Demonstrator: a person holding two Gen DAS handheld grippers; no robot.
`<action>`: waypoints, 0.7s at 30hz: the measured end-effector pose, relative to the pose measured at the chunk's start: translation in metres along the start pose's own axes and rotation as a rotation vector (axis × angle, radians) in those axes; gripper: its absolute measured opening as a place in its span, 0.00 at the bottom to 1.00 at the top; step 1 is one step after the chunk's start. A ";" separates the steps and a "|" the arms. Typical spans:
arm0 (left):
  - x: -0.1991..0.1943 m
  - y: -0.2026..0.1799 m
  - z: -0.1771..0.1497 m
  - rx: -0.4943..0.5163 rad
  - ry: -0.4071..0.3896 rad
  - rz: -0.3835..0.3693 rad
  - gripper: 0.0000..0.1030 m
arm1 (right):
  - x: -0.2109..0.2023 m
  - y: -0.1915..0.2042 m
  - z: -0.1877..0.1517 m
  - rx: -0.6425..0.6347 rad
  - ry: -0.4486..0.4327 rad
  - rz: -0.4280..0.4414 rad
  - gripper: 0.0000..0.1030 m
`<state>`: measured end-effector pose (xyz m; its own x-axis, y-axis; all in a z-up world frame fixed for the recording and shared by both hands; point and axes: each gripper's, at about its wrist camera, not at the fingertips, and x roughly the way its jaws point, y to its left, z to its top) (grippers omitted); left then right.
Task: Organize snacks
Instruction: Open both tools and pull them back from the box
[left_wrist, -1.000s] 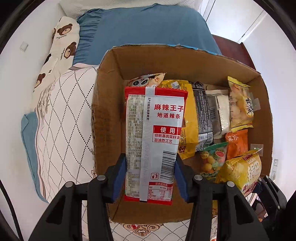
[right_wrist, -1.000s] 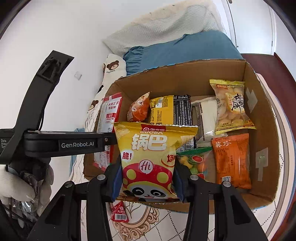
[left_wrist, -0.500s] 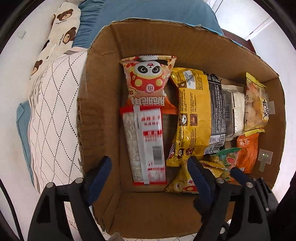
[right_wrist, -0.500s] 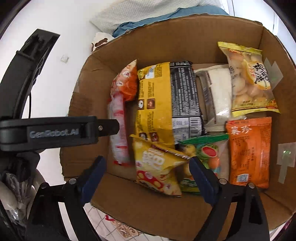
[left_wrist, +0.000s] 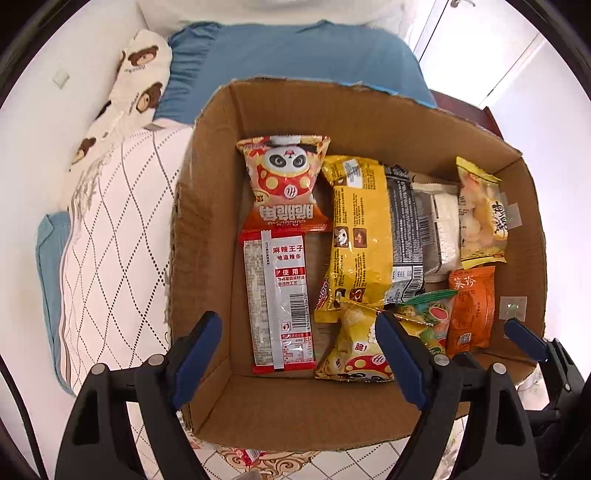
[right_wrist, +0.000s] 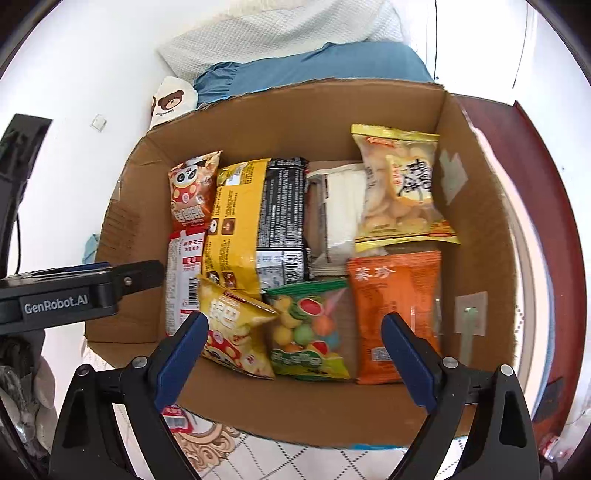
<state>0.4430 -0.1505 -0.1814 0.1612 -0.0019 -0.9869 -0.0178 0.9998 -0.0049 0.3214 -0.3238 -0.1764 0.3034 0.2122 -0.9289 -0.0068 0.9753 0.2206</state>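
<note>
A cardboard box (left_wrist: 207, 229) (right_wrist: 480, 229) on the bed holds several snack packets. The red and white spicy-strip packet (left_wrist: 279, 299) (right_wrist: 183, 280) lies flat along its left side below an orange panda bag (left_wrist: 286, 184). The yellow panda crisps bag (left_wrist: 354, 347) (right_wrist: 236, 328) lies at the front middle. My left gripper (left_wrist: 301, 356) is open and empty above the box's front left. My right gripper (right_wrist: 295, 354) is open and empty above the front, over a fruit candy bag (right_wrist: 310, 332).
A yellow and black packet (right_wrist: 258, 221), a white packet (right_wrist: 340, 214), a biscuit bag (right_wrist: 399, 188) and an orange packet (right_wrist: 395, 314) fill the box's right side. A small red packet (right_wrist: 177, 422) lies on the quilt (left_wrist: 110, 240) in front. Blue pillow (left_wrist: 288, 62) behind.
Both grippers opened and let go of their packets: the red and white packet and the yellow crisps bag now lie in the box. Both grippers have since pulled back a little.
</note>
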 end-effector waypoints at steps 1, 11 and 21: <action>-0.004 -0.001 -0.004 0.001 -0.029 0.008 0.83 | -0.002 -0.001 -0.002 -0.001 -0.004 -0.010 0.94; -0.051 -0.009 -0.041 0.012 -0.216 -0.016 0.83 | -0.054 -0.014 -0.021 -0.028 -0.119 -0.083 0.94; -0.116 -0.019 -0.087 0.049 -0.406 -0.027 0.83 | -0.117 -0.001 -0.054 -0.069 -0.278 -0.132 0.94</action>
<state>0.3387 -0.1713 -0.0807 0.5375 -0.0302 -0.8427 0.0371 0.9992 -0.0121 0.2343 -0.3461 -0.0840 0.5550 0.0680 -0.8291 -0.0114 0.9972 0.0741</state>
